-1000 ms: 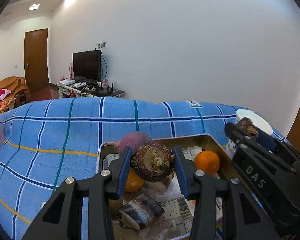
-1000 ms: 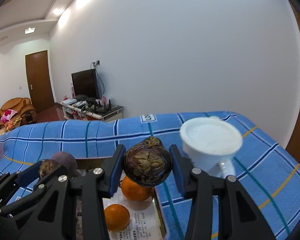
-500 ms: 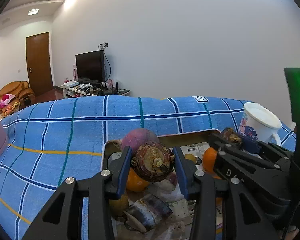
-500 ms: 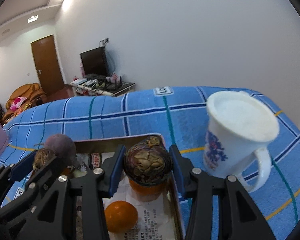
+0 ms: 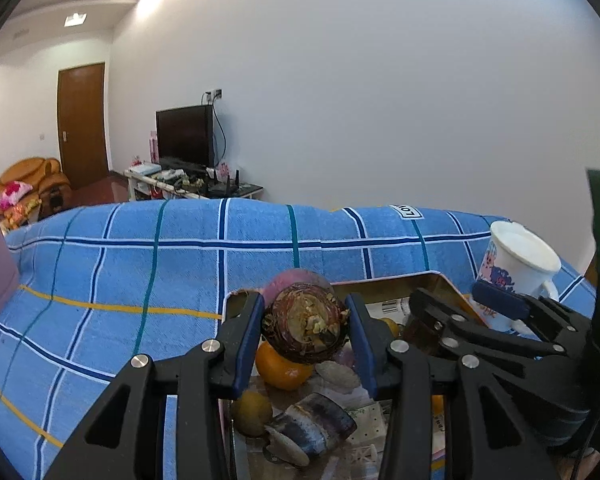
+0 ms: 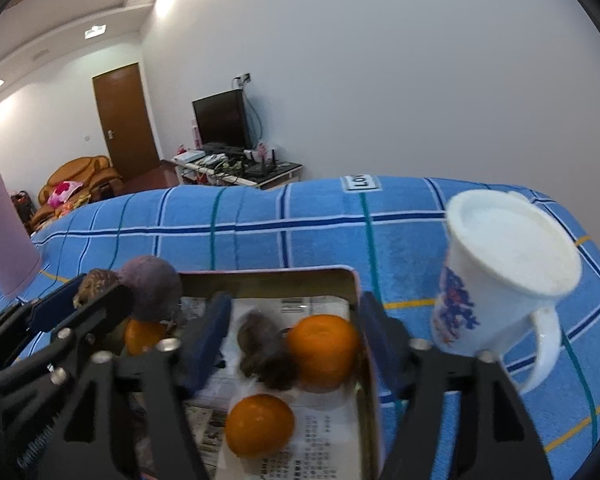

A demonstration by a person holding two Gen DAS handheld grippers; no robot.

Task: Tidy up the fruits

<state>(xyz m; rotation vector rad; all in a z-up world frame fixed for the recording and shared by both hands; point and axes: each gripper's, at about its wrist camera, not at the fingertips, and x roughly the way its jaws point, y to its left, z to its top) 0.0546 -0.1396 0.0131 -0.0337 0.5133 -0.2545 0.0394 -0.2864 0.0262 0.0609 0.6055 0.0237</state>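
Observation:
My left gripper (image 5: 305, 330) is shut on a dark brown mangosteen (image 5: 305, 327), held above the left part of a metal tray (image 5: 440, 280) lined with newspaper. My right gripper (image 6: 294, 334) is open over the tray's (image 6: 268, 274) right part. A second mangosteen (image 6: 266, 354) lies in the tray between its fingers, beside two oranges (image 6: 323, 350) (image 6: 259, 424). A purple fruit (image 6: 151, 292) and another orange (image 6: 143, 335) lie at the tray's left. The left gripper (image 6: 100, 300) with its mangosteen shows at the left of the right wrist view.
A white mug (image 6: 504, 288) stands on the blue checked cloth (image 6: 260, 224) just right of the tray. A pink container (image 6: 4, 236) stands far left. A shell-like piece (image 5: 312, 432) and a yellowish fruit (image 5: 252, 412) lie in the tray's near left.
My right gripper has lowered over the tray, opened, and let its mangosteen drop into the tray beside the oranges. My left gripper still holds its mangosteen, almost in place.

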